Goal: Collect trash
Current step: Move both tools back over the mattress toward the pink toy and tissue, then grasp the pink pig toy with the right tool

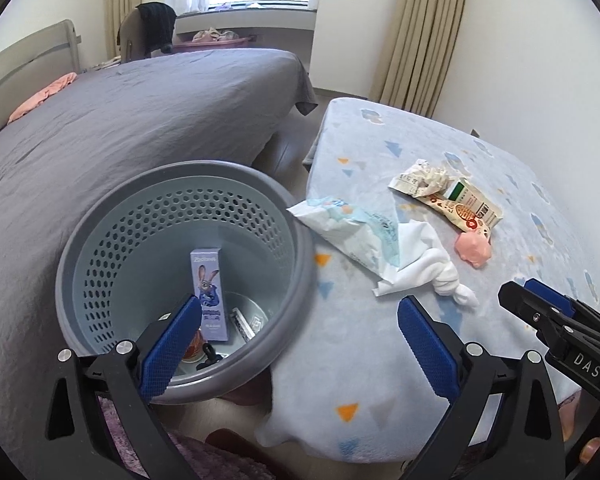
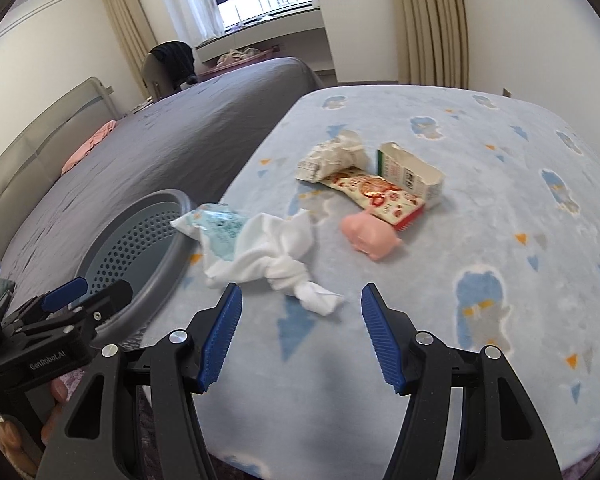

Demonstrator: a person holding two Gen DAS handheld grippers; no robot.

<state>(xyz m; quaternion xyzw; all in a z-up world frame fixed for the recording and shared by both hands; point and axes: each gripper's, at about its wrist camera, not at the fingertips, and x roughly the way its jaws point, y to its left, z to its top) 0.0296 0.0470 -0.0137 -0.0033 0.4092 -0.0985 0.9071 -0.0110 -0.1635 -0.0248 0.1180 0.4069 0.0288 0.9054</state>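
A grey perforated basket (image 1: 188, 216), a pale blue blanket (image 2: 460, 240) with triangles, a white cloth (image 2: 276, 256).

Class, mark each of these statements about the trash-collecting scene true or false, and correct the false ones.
1. The grey basket already holds a rabbit-print box. True.
2. The left gripper grips the knotted white cloth. False: its jaws are open and empty.
3. A pink lump lies on the blue blanket. True.
4. The right gripper holds the snack wrapper. False: it is empty; the wrapper lies on the blanket.
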